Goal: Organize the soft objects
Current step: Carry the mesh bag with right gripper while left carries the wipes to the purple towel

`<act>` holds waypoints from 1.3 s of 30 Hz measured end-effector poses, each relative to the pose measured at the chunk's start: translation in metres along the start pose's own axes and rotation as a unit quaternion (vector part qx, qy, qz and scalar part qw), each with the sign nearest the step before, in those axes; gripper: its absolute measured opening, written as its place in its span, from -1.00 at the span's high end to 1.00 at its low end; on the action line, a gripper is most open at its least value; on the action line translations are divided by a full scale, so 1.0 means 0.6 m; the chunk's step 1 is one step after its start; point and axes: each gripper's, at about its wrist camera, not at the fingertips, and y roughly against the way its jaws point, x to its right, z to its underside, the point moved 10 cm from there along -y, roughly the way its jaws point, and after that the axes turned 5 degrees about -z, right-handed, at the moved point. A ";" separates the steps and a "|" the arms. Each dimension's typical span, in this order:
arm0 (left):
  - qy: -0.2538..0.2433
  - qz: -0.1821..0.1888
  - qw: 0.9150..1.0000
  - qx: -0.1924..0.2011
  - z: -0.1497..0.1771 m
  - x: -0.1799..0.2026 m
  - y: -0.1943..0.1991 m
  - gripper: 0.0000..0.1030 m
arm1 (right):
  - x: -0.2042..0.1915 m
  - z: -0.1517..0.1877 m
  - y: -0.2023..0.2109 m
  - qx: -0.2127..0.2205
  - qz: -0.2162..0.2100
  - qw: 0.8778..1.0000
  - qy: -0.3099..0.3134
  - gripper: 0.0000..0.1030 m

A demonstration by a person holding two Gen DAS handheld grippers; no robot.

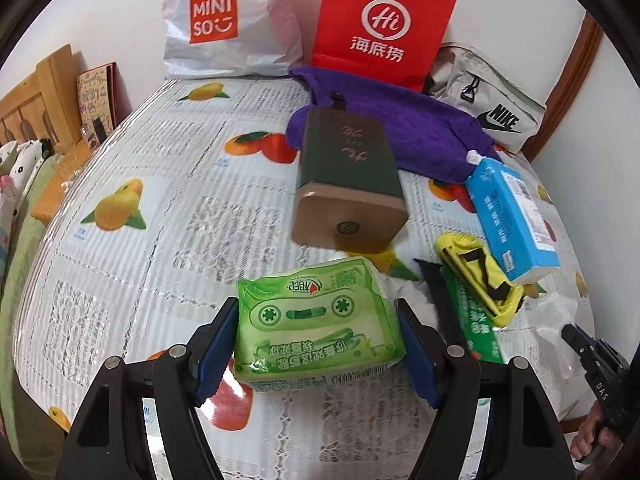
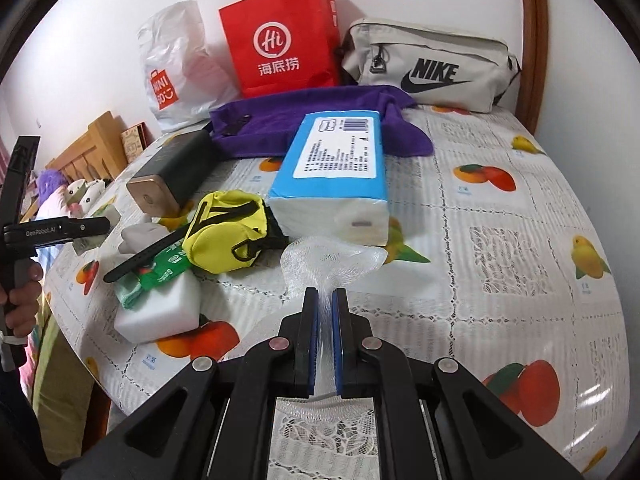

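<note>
Glossy green tissue pack [image 1: 318,326] in left gripper [image 1: 316,344]

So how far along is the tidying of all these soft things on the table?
Early, it seems. Nothing looks sorted yet. In hand: the left gripper clamps a green tissue pack, and the right gripper pinches a clear plastic bag. Left to do: the blue tissue pack, yellow pouch, purple towel and white sponge block lie scattered. Whether the red paper bag holds anything cannot be seen.

Tissue pack [image 2: 334,172] before towel [image 2: 304,120].
</note>
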 end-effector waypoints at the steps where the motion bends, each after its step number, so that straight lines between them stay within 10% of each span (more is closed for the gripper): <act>1: 0.000 0.004 1.000 0.001 -0.005 0.004 0.003 -0.42 | 0.001 -0.001 0.001 0.001 -0.003 1.000 -0.001 0.87; 13: -0.017 0.016 0.999 0.027 -0.076 0.044 0.025 -0.42 | -0.055 -0.078 0.036 0.036 -0.083 0.996 0.021 0.87; 39: -0.023 0.023 0.999 0.036 -0.281 0.086 -0.076 -0.42 | 0.005 -0.366 -0.097 0.059 -0.038 0.997 0.037 0.87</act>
